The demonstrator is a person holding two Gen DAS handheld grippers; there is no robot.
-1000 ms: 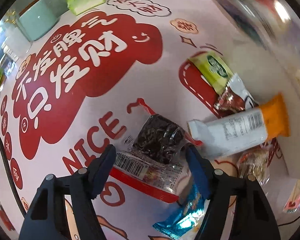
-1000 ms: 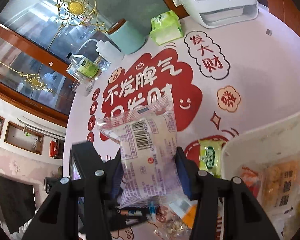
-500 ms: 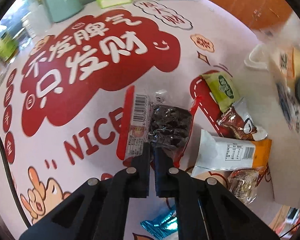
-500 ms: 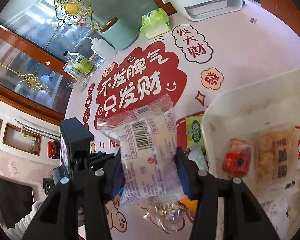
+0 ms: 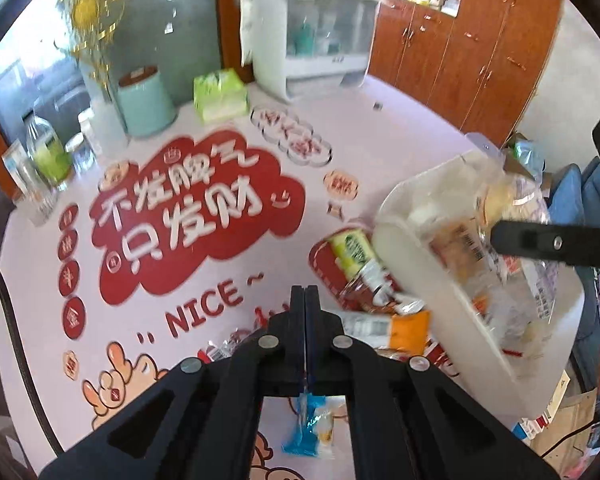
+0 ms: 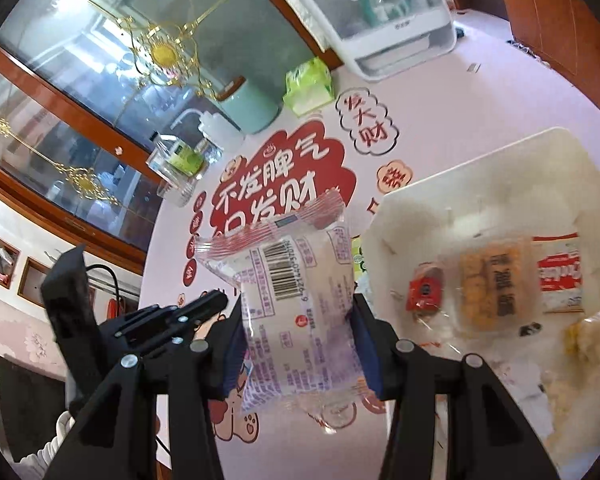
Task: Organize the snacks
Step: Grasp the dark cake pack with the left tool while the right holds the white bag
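Note:
My left gripper (image 5: 305, 292) is shut and raised above the table. Only a strip of the dark snack packet's red-and-clear wrapper (image 5: 224, 346) shows beside its fingers; the rest is hidden behind them. The same gripper (image 6: 216, 302) appears at the left of the right wrist view. My right gripper (image 6: 296, 306) is shut on a pale, purple-printed packet (image 6: 292, 276) with a barcode, held beside the near-left corner of the white bin (image 6: 480, 168). In the left wrist view the bin (image 5: 420, 280) stands at the right, with a right gripper finger (image 5: 540, 240) over it.
Loose on the pink tablecloth lie a green packet (image 5: 350, 248), a white-and-orange packet (image 5: 400, 328) and a blue packet (image 5: 310, 430). Several snacks lie inside the bin. A white appliance (image 5: 312, 40), green tissue pack (image 5: 220, 96), mint canister (image 5: 146, 100) and bottles (image 5: 48, 152) stand at the back.
The left gripper shut on the dark packet's wrapper edge and rose from the table. The right gripper carried the pale packet to the right, so the white bin now fills more of its view.

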